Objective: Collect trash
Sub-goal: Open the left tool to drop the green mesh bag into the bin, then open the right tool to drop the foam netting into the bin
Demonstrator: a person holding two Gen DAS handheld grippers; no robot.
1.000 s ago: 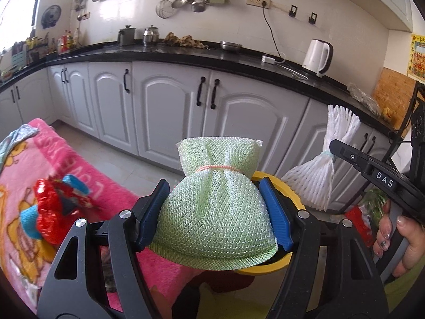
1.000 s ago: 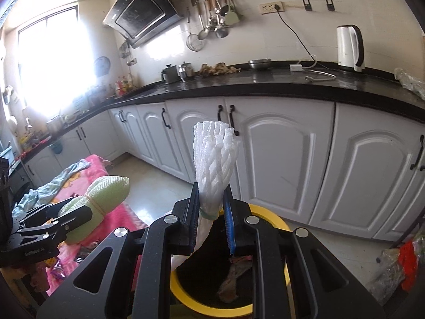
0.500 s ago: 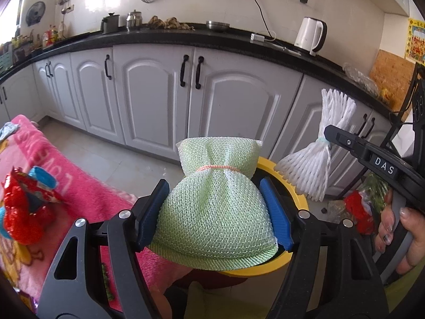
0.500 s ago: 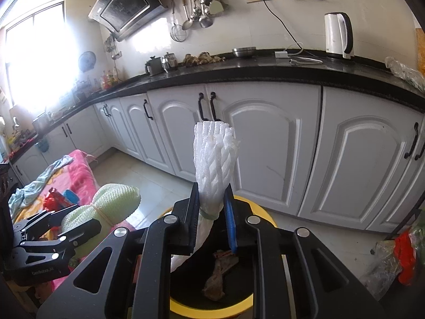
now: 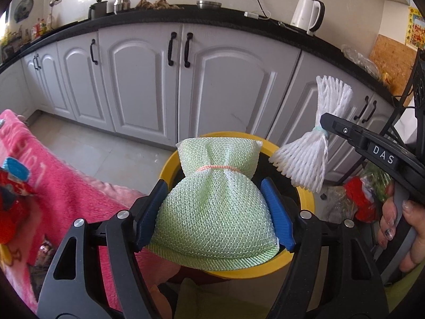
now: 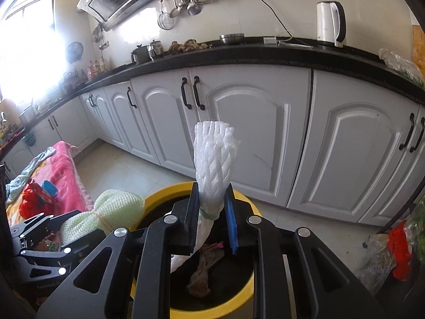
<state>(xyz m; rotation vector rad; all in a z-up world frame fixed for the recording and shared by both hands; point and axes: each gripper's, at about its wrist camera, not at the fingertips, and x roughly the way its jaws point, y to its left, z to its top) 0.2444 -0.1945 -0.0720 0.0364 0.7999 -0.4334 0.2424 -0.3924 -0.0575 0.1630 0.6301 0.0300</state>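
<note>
Both grippers have descended toward the yellow-rimmed bin point(image 5: 305, 199).
Left gripper point(image 5: 215, 207) clamps green mesh pouch point(image 5: 212, 212); right gripper point(image 6: 212, 223) clamps white foam net point(image 6: 215, 164) (pouch at 9 o'clock).

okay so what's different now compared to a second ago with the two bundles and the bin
Both hand-held grippers have come down toward the yellow-rimmed bin, which now fills more of each view. Nothing let go: the left hand-held gripper still clamps the green mesh bundle, and the right hand-held gripper the white foam net.
</note>
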